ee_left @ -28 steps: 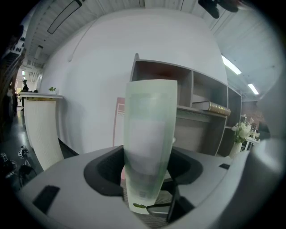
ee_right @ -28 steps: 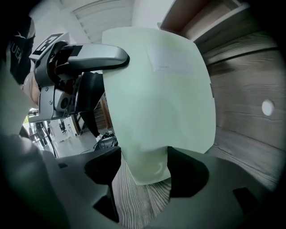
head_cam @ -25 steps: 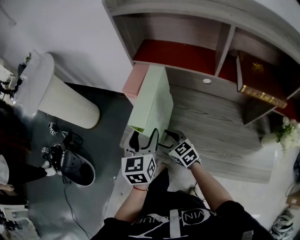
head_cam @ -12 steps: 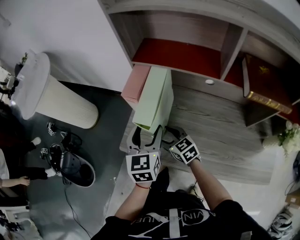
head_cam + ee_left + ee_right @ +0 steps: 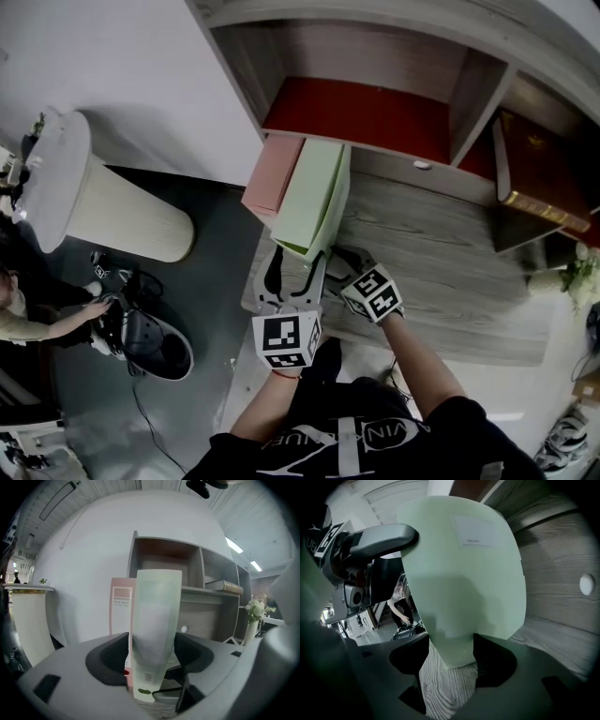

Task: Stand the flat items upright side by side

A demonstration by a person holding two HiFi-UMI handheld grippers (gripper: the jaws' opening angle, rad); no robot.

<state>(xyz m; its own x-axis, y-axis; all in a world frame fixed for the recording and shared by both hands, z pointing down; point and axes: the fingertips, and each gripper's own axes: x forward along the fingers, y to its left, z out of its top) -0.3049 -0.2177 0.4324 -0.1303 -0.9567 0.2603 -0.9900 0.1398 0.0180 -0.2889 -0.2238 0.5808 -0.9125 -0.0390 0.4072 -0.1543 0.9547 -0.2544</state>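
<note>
The head view alone shows the whole layout: the green box (image 5: pixel 314 192) stands on its long edge at the left end of the worktop (image 5: pixel 441 253), side by side with the pink box (image 5: pixel 272 173). Their far ends reach the red-lined shelf (image 5: pixel 366 108) at the top of the frame. Whether the two boxes touch cannot be told. The left gripper view looks end-on at the green box (image 5: pixel 154 630): a narrow, pale, upright spine with a small dark oval near its foot. Just behind it to the left is the pink box (image 5: pixel 121 606), with a darker label block and print. A book (image 5: pixel 225 587) lies on the shelf, and flowers (image 5: pixel 257 609) show at the right edge. The right gripper view shows the broad side of the green box (image 5: pixel 464 569) filling the frame centre, with a small white label (image 5: pixel 477 535) near its top. A round knob (image 5: pixel 587 584) sits on the wood at the right. The left hand-held gripper (image 5: pixel 295 262) has its jaws spread wide across the spine, a dark pad against each flank near the foot. The right hand-held gripper (image 5: pixel 339 265) is just beside it. Its jaws are equally wide and clamp the box's lower near corner just above the worktop.
</note>
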